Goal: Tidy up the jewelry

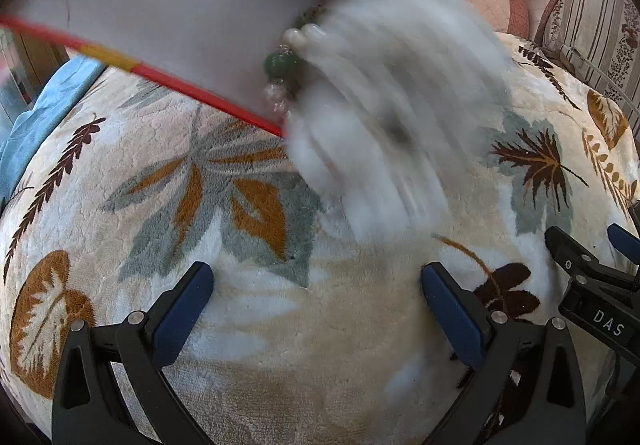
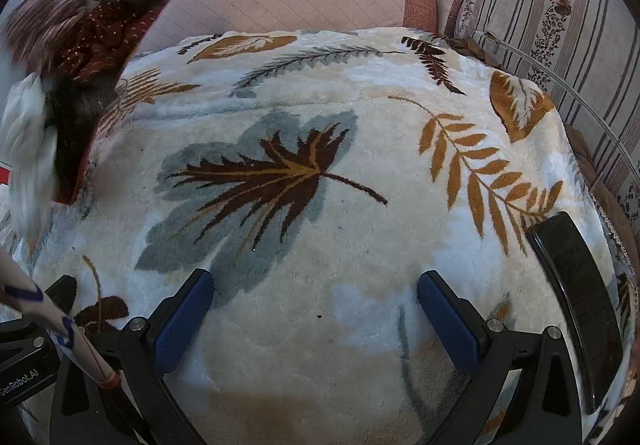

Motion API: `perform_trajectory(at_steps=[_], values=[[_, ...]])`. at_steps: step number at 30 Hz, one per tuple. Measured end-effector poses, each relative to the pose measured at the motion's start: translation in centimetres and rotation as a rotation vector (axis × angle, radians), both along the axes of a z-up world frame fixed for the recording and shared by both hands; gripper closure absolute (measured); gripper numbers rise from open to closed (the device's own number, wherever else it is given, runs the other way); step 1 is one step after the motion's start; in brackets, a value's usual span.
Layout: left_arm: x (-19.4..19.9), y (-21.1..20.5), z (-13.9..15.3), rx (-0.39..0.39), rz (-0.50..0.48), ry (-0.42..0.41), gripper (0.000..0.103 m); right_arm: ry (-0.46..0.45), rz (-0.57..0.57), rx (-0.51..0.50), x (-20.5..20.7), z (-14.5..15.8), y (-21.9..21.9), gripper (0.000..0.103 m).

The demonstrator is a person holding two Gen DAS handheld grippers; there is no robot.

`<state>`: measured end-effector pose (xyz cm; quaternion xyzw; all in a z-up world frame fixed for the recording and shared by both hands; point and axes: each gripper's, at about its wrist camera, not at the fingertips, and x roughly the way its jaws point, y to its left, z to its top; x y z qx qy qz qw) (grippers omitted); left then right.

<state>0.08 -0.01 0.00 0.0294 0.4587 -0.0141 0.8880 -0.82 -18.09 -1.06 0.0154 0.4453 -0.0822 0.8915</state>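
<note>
A string of beads (image 1: pixel 280 65), with a dark green bead among pale pearly ones, hangs at the wrist of a blurred white gloved hand (image 1: pixel 384 125) over the leaf-patterned blanket (image 1: pixel 256 357). My left gripper (image 1: pixel 316 309) stands open below that hand, apart from it, with only blanket between its blue pads. In the right wrist view my right gripper (image 2: pixel 316 309) is open too, over bare blanket (image 2: pixel 320 385). The white hand (image 2: pixel 24 133) shows at the far left there, under a dark furry cuff and a red dotted sleeve (image 2: pixel 104 33).
A thin red rod with a yellow band (image 1: pixel 160 73) runs from the left edge to the white hand. A black phone (image 2: pixel 576 301) lies on the blanket at the right. A white stick with blue marks (image 2: pixel 60 329) crosses the lower left. Striped cushions (image 2: pixel 560 25) lie beyond the blanket.
</note>
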Motion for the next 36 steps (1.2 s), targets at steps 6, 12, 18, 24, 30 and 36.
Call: perform_trajectory(at_steps=[6,12,18,24,30,36], values=[[-0.24,0.07,-0.26,0.003,0.000,0.000,0.000,-0.001,0.000,-0.001,-0.10,-0.04,-0.01,0.000],[-0.06,0.17,-0.15,0.001,0.000,-0.001,0.000,-0.001,0.000,-0.003,0.02,-0.13,0.03,0.000],[-0.03,0.18,-0.09,0.001,0.001,0.000,0.000,-0.002,0.000,-0.001,-0.13,0.04,0.07,0.000],[-0.09,0.14,-0.16,0.002,0.000,-0.001,0.000,-0.005,0.000,0.000,-0.24,0.07,0.11,0.000],[-0.15,0.24,-0.13,0.003,0.000,-0.001,0.000,-0.002,-0.003,-0.013,-0.16,0.04,0.33,0.000],[-0.31,0.38,-0.08,0.002,0.000,-0.002,0.000,0.054,0.033,0.034,0.15,0.50,-0.32,0.000]])
